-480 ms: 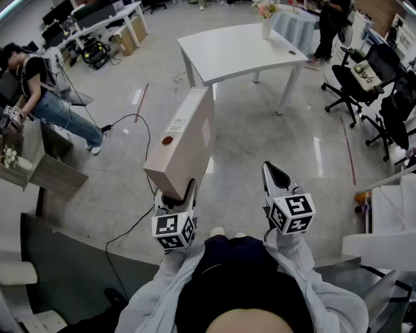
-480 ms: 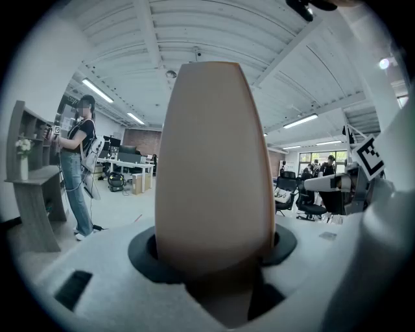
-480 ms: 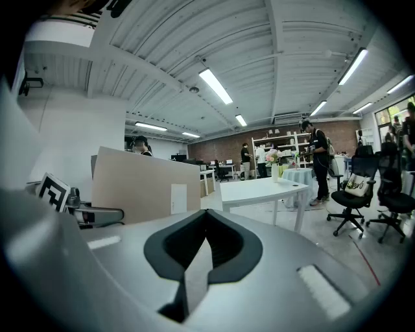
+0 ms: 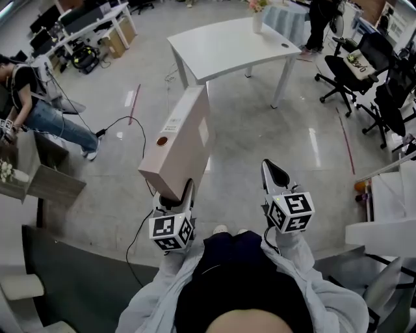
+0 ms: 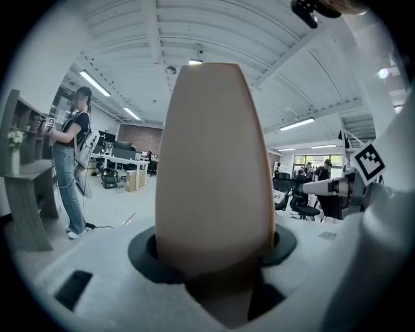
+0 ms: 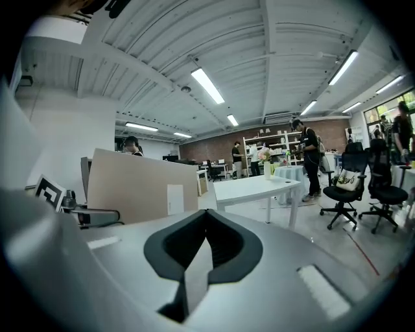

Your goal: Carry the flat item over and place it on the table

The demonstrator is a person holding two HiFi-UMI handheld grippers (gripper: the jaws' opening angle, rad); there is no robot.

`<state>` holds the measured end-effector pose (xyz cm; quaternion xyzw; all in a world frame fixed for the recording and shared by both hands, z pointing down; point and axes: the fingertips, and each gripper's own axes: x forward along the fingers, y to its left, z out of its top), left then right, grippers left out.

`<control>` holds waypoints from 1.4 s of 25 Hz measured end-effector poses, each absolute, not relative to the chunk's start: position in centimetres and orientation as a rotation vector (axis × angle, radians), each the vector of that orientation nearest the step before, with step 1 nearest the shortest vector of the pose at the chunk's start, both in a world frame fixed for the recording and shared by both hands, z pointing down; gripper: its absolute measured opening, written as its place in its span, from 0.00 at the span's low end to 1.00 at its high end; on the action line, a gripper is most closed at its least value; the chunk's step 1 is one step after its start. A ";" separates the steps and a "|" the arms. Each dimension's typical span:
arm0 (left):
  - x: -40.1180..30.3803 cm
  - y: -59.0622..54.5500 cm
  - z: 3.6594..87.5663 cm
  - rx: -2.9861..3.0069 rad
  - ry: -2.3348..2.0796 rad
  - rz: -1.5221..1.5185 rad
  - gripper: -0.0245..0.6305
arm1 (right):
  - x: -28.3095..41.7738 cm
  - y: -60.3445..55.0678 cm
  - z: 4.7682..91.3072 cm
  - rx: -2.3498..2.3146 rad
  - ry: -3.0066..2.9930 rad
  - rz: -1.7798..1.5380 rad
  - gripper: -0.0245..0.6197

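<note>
A flat beige cardboard box [image 4: 180,143] stands on its narrow edge, clamped at its near end by my left gripper [image 4: 177,193]. In the left gripper view the box [image 5: 214,168] fills the middle and rises straight out from between the jaws. My right gripper [image 4: 276,174] is held level beside it with jaws together and nothing in them. From the right gripper view the box [image 6: 139,185] shows as a broad panel at the left. The white table [image 4: 227,44] stands ahead across the floor, also seen as the white table [image 6: 256,188].
A vase of flowers [image 4: 257,16] stands on the table's far edge. Black office chairs [image 4: 354,68] are at the right. A person [image 4: 39,110] stands at the left by grey shelves [image 4: 45,175]. A black cable [image 4: 133,130] runs over the floor.
The whole scene has slid slightly left and up in the head view; the box stays clamped in my left gripper and both grippers keep their pose.
</note>
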<state>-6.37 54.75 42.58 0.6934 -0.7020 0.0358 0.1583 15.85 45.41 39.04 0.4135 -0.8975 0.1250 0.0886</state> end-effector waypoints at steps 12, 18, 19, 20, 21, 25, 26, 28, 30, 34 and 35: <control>-7.6 52.6 44.8 2.010 -1.924 0.135 0.45 | 14.1 44.5 42.6 1.261 -2.613 0.475 0.06; -8.6 46.8 44.9 2.004 -1.934 0.133 0.45 | 13.0 38.4 43.2 1.223 -2.617 0.454 0.06; -8.7 45.4 44.7 2.002 -1.940 0.134 0.45 | 13.1 36.9 43.0 1.223 -2.618 0.454 0.06; -8.8 43.9 44.6 1.998 -1.946 0.130 0.45 | 13.2 35.2 42.8 1.224 -2.621 0.456 0.06; -8.9 42.3 44.4 1.992 -1.952 0.120 0.45 | 13.2 33.3 42.5 1.226 -2.626 0.456 0.06; -9.6 35.6 43.5 1.972 -1.977 0.079 0.45 | 12.8 26.3 41.3 1.203 -2.660 0.430 0.06; -9.7 34.0 43.3 1.972 -1.986 0.075 0.45 | 12.6 24.8 41.2 1.196 -2.666 0.424 0.06; -10.0 31.1 42.9 1.972 -1.998 0.060 0.45 | 12.2 22.0 41.0 1.181 -2.677 0.418 0.06; -9.8 28.6 42.5 1.970 -2.002 0.040 0.45 | 12.1 19.6 40.8 1.159 -2.687 0.412 0.06; -9.3 24.4 42.5 1.957 -2.009 0.026 0.45 | 12.2 15.3 40.8 1.131 -2.698 0.408 0.06; -9.3 23.6 42.6 1.955 -2.014 0.027 0.45 | 12.2 14.4 40.8 1.127 -2.701 0.405 0.06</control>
